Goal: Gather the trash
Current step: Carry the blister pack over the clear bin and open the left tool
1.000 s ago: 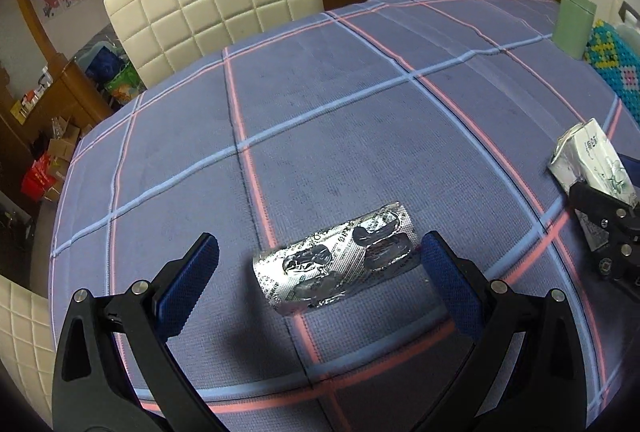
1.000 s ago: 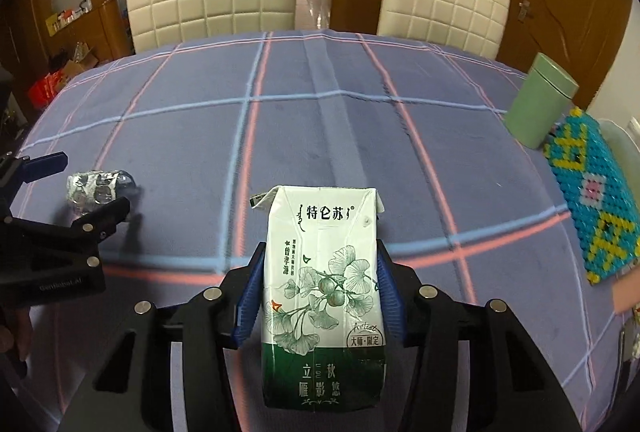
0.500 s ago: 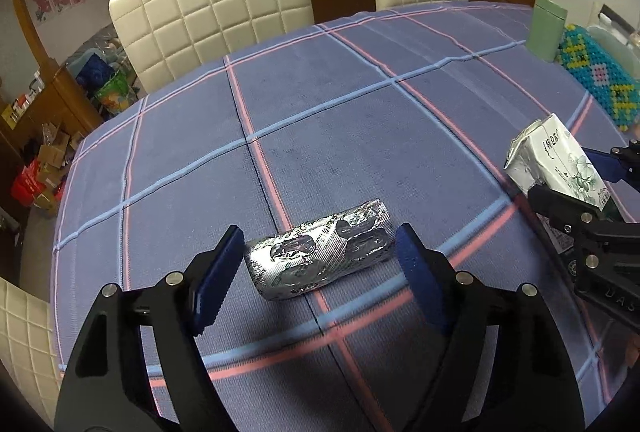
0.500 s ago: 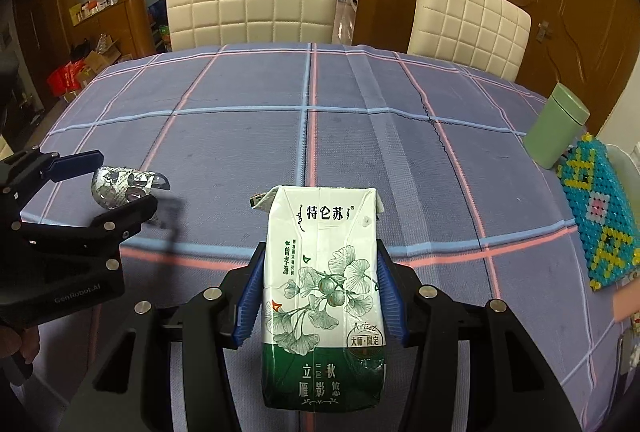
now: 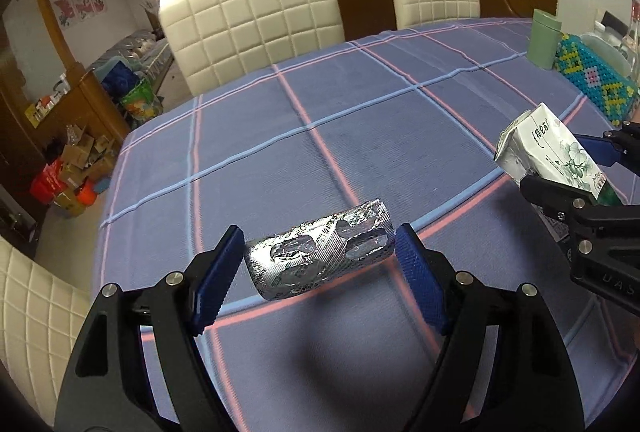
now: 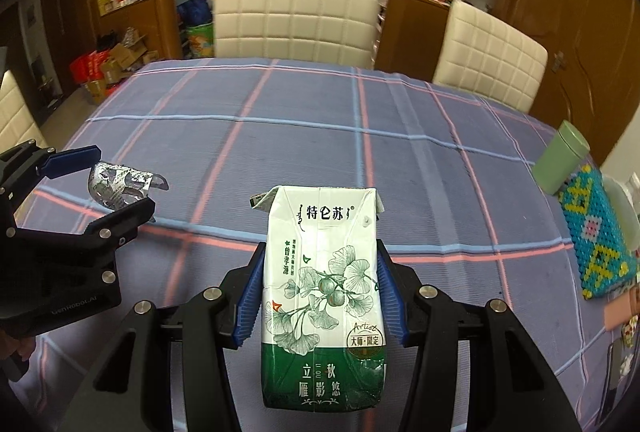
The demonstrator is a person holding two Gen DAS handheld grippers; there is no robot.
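My left gripper (image 5: 320, 262) is shut on a curled silver foil blister pack (image 5: 320, 250) and holds it above the blue plaid tablecloth (image 5: 340, 119). My right gripper (image 6: 320, 296) is shut on a white and green milk carton (image 6: 324, 292), held upright above the table. The right wrist view shows the left gripper (image 6: 116, 187) with the foil pack (image 6: 120, 183) at the left. The left wrist view shows the carton (image 5: 552, 157) in the right gripper at the right edge.
A green cylindrical canister (image 6: 560, 157) and a beaded colourful mat (image 6: 596, 236) sit at the table's right side. Cream padded chairs (image 6: 296, 15) stand at the far edge. Boxes and clutter (image 5: 72, 171) lie on the floor beyond the left edge.
The left jaws have closed on the foil pack and lifted it off the cloth. The right gripper has risen with the carton still held.
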